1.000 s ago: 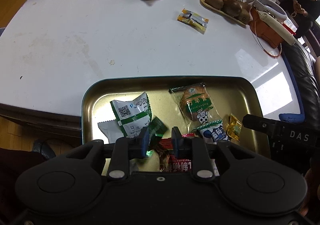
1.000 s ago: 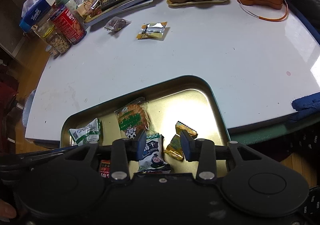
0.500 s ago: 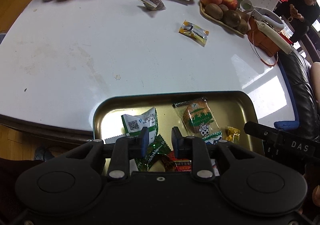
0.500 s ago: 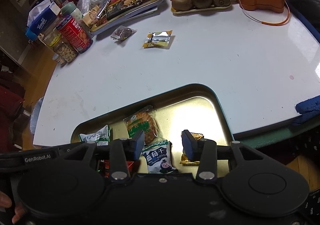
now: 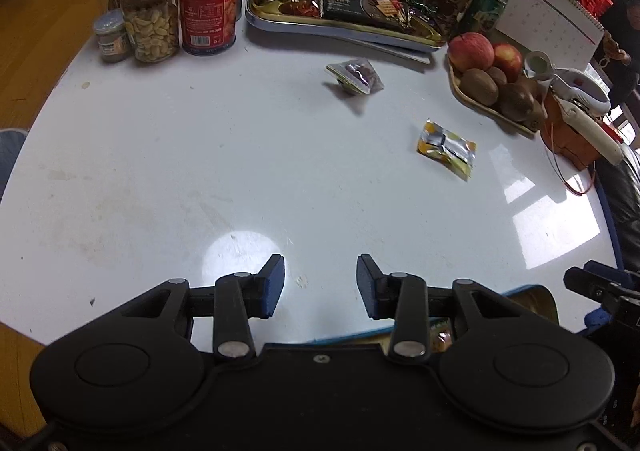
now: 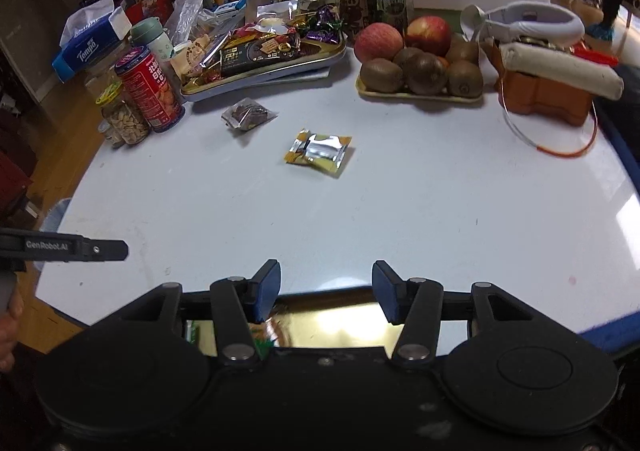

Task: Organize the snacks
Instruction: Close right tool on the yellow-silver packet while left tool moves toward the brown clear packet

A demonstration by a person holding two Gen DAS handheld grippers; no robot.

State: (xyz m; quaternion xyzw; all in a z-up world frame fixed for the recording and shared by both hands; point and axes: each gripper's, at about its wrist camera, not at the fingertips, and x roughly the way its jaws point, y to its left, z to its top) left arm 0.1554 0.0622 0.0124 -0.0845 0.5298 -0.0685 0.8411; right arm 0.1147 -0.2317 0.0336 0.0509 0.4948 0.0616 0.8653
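Both claws empty and spread, two loose snacks left on the table.

In your left wrist view, the left gripper (image 5: 320,287) has just been opening and holds nothing; its jaws stand apart over bare white table (image 5: 160,171). The yellow-and-silver packet (image 5: 446,149) lies well ahead and to its right, the clear packet of dark pieces (image 5: 354,75) farther ahead, both apart from everything, likely your next pickups. In your right wrist view, the right gripper (image 6: 326,291) has also just been opening and is empty, with the gold tray (image 6: 340,325) just below its fingers, where the sorted snacks sit. The yellow-and-silver packet (image 6: 320,151) lies straight ahead, the clear packet (image 6: 246,115) ahead and left.
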